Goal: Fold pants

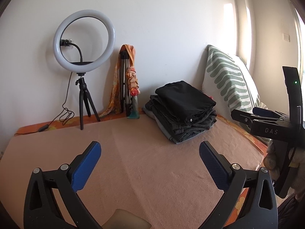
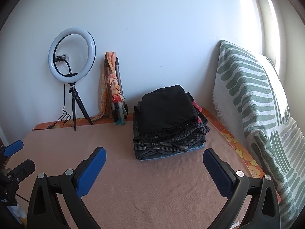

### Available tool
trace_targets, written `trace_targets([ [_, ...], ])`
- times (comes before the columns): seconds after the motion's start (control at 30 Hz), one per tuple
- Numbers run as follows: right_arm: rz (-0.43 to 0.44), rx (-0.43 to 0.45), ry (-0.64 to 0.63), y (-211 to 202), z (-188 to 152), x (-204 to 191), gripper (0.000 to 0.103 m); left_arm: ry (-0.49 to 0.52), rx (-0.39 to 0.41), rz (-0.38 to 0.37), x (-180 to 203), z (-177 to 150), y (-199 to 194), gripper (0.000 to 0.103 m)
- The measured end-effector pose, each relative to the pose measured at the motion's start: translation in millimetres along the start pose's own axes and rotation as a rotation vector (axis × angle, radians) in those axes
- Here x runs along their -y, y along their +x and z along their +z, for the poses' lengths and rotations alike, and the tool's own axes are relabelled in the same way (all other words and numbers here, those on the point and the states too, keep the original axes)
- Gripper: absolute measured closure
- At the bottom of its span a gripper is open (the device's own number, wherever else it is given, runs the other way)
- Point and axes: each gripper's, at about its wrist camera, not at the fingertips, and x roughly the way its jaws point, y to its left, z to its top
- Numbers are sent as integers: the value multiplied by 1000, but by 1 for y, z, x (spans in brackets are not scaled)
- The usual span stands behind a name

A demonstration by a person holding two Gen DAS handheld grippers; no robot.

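Pants (image 2: pixel 167 120) stacked folded, pink garment edge (image 2: pixel 197 107) seen only from right, both hand-held grippers (image 1: pixel 150 162) (image 2: pixel 154 167) spread apart, empty

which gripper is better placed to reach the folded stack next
Right, probably. In the right wrist view the folded stack lies just beyond the open right gripper, nearly between its fingers. From the open left gripper it sits farther off, toward the right.

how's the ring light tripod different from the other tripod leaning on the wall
The ring light tripod stands with legs spread and carries the ring light; the leaning tripod is folded shut and draped with an orange scarf. One is black, the other silver-grey. Both sit at the wall.
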Motion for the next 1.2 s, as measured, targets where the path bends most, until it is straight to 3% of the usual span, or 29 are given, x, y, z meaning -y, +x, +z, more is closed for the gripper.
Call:
trace_targets([
  [1.2,7,-6,-11,-3,-4,-4,0,23,-32,-8,5,-5,3,1],
])
